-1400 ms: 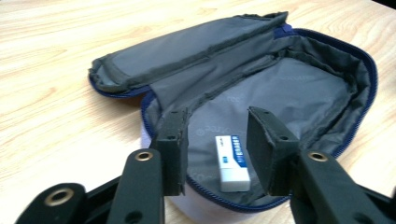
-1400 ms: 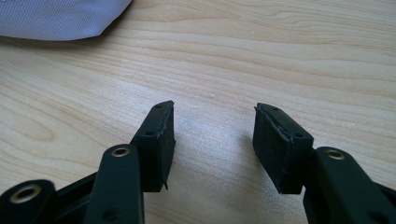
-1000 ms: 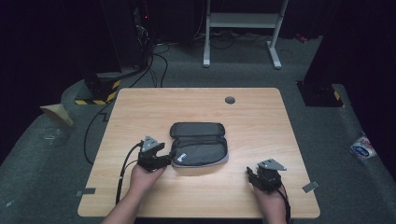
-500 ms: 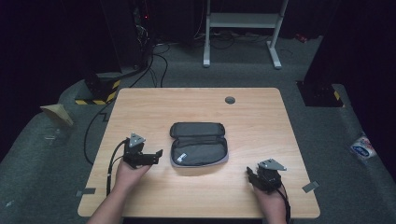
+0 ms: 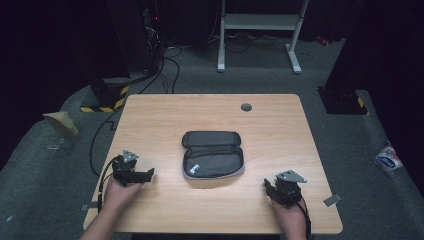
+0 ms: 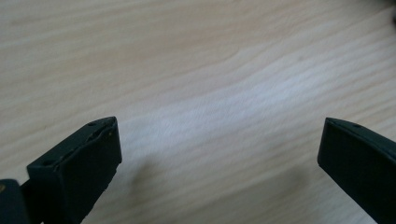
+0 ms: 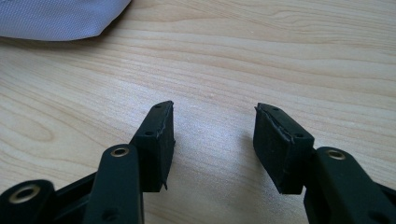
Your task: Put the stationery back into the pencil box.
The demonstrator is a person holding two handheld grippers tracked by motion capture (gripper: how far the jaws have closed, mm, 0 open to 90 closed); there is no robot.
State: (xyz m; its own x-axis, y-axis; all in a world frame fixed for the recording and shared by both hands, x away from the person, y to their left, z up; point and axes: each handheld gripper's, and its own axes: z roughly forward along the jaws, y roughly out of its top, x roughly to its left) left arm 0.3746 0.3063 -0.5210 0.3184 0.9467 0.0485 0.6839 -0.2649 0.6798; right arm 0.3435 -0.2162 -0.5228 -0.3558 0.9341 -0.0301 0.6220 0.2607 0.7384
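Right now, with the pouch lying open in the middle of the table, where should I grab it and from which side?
Probably the pouch's left edge near the hinge fold, coming in level from the left with the left gripper, whose jaws have just been opening and hold nothing. It lies flat and spread open, so a raised rim gives the likeliest bite.

A dim lab or recording studio: one lit wooden worktop point(image 5: 150, 115) on grey carpet, cables point(image 5: 165, 65) trailing from dark equipment, hazard-striped tape point(image 5: 102, 106), white stand frame point(image 5: 260, 22).
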